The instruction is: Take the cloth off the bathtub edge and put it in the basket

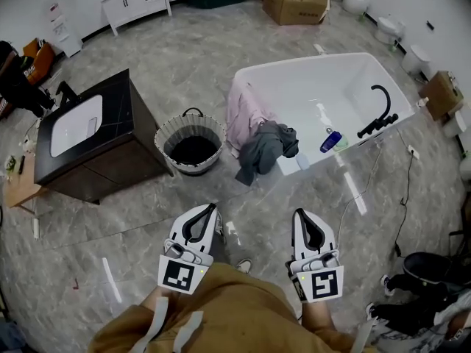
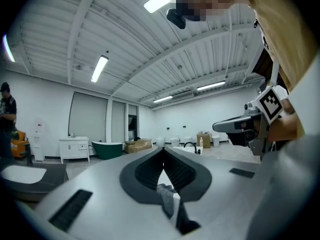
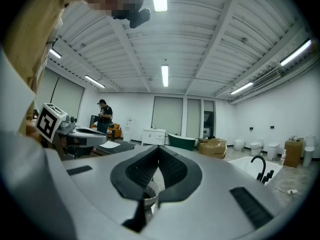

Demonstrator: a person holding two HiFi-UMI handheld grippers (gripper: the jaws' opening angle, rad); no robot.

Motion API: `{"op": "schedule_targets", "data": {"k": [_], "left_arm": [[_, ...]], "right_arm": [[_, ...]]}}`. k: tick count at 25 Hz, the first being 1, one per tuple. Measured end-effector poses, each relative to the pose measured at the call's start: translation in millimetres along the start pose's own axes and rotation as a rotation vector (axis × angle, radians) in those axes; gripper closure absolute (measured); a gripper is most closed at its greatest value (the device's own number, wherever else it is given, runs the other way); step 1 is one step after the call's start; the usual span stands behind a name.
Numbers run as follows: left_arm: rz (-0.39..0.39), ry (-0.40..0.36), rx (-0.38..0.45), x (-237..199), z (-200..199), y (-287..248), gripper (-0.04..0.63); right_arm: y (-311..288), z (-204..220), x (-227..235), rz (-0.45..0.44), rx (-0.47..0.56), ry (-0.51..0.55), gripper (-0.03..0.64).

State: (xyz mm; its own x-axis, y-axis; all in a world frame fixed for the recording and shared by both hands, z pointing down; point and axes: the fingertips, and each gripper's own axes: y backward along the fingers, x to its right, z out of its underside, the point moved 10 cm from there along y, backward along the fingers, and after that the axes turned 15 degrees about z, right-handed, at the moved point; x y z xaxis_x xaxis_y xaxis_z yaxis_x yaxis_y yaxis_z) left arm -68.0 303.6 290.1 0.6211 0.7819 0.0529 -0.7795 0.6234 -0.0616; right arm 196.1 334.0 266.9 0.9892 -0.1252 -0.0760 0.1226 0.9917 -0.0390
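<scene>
Left tool and right tool are both pressed together, empty. At their 12 o'clock, a grey cloth and a pink cloth drape the tub edge, with the basket at the cloths' 9. Both cloths look soft, light and limp, so pinch a bunched fold at the rim.

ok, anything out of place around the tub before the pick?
Only the laundry: a pink cloth and a crumpled grey cloth hang over the bathtub edge, the grey one trailing down the outside. A blue bottle lies tilted inside the tub. The basket stands upright beside it.
</scene>
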Motion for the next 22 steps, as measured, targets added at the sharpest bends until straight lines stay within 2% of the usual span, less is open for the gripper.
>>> {"op": "schedule_targets", "data": {"k": [3,8,11,14,22], "left_arm": [[0.033,0.015,0.003,-28,3,-27,0.591],[0.068,0.053,0.016,-93,9,-70,0.591],[0.083,0.047,0.034,-135,5,-90,0.591],[0.094,0.035,0.053,-171,-3,-105,0.591],[0.158,0.046,0.058,-236,5,-134,0.591]], "right_arm": [[-28,-1,6,0.03,-0.024,0.016,0.612],[-100,-14,6,0.05,-0.005,0.016,0.612],[-143,-24,1,0.066,-0.028,0.03,0.612],[-179,-36,-4,0.083,-0.006,0.032,0.612],[-234,-42,-24,0.14,-0.017,0.04,0.612]]}}
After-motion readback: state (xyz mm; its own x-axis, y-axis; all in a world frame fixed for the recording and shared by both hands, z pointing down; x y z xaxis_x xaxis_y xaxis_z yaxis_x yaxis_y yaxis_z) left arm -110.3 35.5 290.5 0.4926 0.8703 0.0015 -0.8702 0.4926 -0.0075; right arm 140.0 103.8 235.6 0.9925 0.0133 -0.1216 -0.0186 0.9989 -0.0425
